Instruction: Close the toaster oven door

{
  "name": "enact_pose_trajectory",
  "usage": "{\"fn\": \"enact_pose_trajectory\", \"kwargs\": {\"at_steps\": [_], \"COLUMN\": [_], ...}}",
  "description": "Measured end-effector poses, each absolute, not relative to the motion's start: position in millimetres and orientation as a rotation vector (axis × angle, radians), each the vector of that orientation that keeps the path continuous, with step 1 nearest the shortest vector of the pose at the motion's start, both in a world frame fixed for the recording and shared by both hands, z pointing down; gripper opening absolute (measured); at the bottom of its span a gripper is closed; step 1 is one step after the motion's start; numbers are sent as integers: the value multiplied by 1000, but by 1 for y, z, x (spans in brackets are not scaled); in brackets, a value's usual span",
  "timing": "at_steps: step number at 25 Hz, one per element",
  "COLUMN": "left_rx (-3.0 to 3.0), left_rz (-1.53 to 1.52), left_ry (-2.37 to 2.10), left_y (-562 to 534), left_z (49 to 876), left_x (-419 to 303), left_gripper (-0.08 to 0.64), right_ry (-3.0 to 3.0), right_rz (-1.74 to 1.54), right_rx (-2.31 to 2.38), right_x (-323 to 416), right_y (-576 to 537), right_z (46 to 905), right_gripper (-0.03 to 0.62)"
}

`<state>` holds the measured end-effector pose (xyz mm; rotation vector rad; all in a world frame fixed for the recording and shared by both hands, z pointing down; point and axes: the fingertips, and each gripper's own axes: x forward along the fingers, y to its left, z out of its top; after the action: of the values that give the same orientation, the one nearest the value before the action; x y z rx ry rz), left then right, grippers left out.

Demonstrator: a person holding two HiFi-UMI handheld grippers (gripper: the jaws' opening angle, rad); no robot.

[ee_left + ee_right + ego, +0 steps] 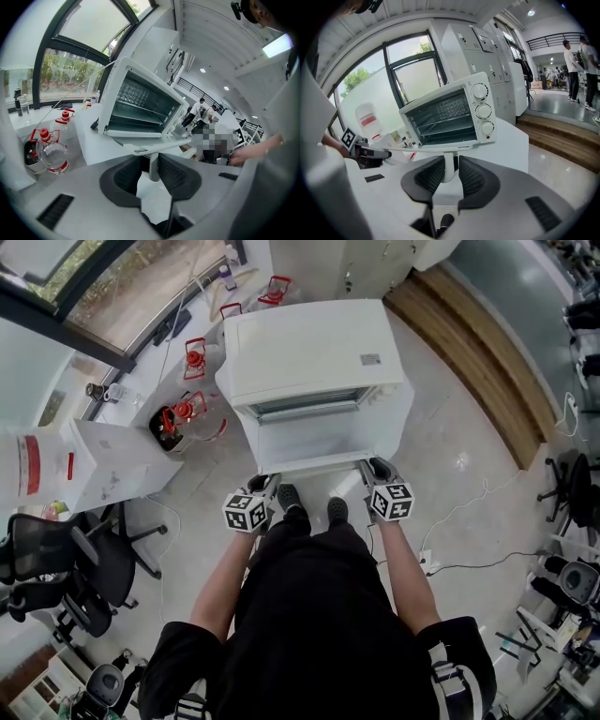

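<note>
Both arms extended forward, side by side.
Left tongs [265, 487] and right tongs [375, 471] each clamped on a post of the door handle [161, 146].

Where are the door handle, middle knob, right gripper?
door handle [426, 149], right gripper view, on its bar
middle knob [483, 111], right gripper view, on its face
right gripper [450, 165], right gripper view, midway between fingertips

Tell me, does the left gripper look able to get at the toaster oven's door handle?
Yes, it looks so: the left gripper has its jaws closed on a post of the door handle, and nothing stands in the way.
</note>
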<state>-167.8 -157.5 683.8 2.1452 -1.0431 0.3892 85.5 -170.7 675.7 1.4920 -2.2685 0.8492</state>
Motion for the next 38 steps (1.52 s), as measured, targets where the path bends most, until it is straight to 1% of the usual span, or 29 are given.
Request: {"fn": "enact_pose_trajectory", "kwargs": {"at_steps": [11, 18, 38], "left_rx": [2214, 2207, 2063], "left_rz": [288, 203, 0], "left_ry": [-895, -880, -1099], "left_y": [-172, -183, -222], "left_z": [654, 638, 602], "left_x": [-174, -177, -173], "left_gripper": [127, 129, 129], "right_ry": [-2280, -2289, -2524], "right_rz": [812, 795, 840], "right_rx": [1690, 1736, 1518], "right_x": [81, 80, 90], "right_y": [-183, -194, -235], "right_z": [643, 627, 590], "right_gripper": [103, 101, 117]}}
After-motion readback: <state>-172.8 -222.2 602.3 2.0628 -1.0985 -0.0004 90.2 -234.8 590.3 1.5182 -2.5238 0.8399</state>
